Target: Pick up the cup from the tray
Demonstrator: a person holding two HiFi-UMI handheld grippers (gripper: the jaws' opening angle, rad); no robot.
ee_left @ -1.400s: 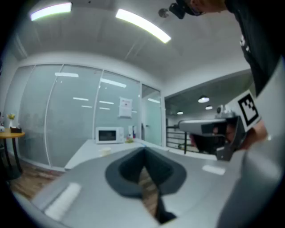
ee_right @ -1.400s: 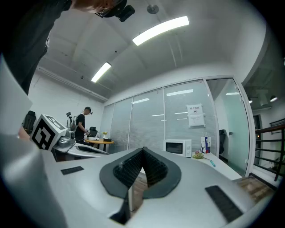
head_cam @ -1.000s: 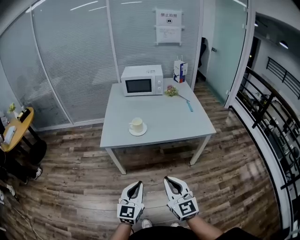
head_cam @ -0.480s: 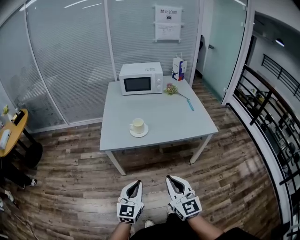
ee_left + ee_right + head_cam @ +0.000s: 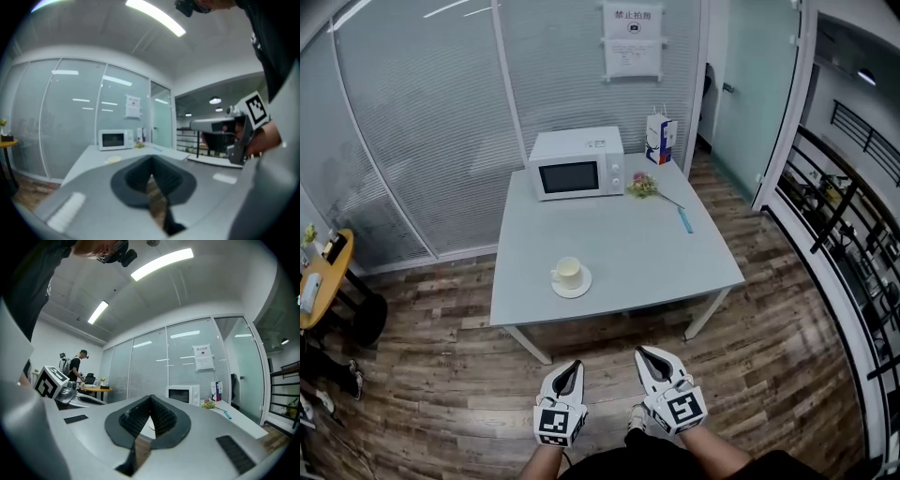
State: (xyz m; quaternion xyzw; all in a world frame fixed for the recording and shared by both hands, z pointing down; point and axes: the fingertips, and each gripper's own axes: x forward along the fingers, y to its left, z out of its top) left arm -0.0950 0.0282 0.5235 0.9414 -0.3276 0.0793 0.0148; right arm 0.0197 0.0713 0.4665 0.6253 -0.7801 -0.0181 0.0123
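A cream cup [image 5: 568,273] stands on a white saucer [image 5: 573,285] near the front edge of the grey table [image 5: 647,253]. There is no tray, only the saucer. In the left gripper view the cup [image 5: 114,159] is a small pale shape far ahead. My left gripper [image 5: 572,367] and right gripper [image 5: 646,352] hang side by side over the wooden floor, well short of the table. Both are shut and hold nothing. The left gripper's [image 5: 151,159] and right gripper's [image 5: 151,397] jaws meet at the tips in their own views.
At the table's back stand a white microwave [image 5: 577,164], a paper bag [image 5: 660,141] and some flowers [image 5: 643,185], and a blue pen [image 5: 685,220] lies to the right. A glass wall rises behind. A yellow round table [image 5: 321,270] stands left, a railing [image 5: 853,216] right.
The table has drawn nearer and grown larger in the head view, with the cup shifting slightly down and left. Both grippers stay shut and side by side, low in the picture.
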